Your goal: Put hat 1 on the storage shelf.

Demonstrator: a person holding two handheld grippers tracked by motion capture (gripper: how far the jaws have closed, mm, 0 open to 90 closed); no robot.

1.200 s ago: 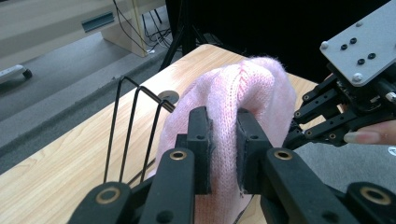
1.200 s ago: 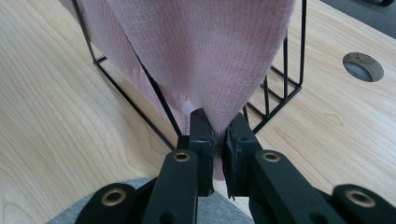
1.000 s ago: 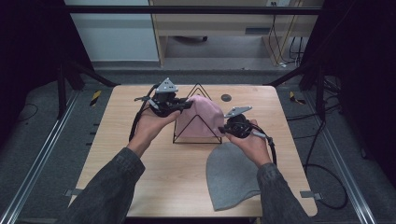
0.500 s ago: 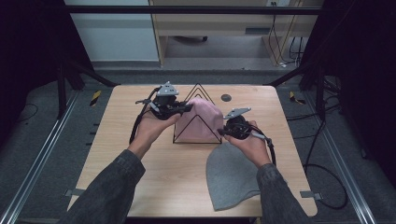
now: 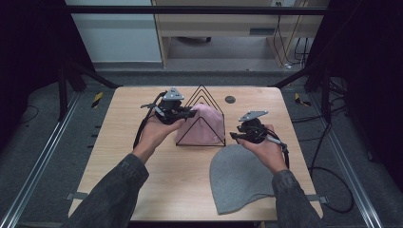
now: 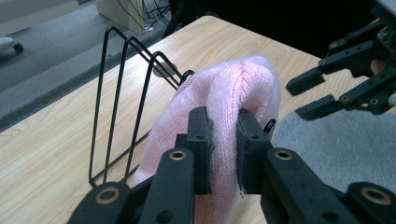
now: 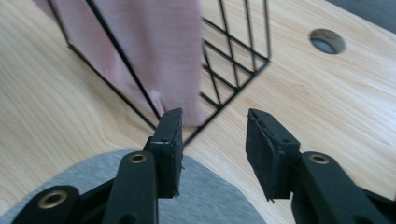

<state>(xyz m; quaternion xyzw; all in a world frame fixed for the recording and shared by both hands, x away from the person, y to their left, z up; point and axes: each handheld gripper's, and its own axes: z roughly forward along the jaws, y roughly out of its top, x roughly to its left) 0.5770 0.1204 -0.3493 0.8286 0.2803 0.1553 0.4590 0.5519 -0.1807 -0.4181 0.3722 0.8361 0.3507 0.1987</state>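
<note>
Fingers of right gripper (image 7: 212, 140) newly apart, off pink hat (image 7: 154, 51)

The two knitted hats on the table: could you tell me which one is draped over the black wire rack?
The pink hat is draped over the wire rack, pinched by the left gripper. The grey hat lies flat on the table, nearer the person.
</note>
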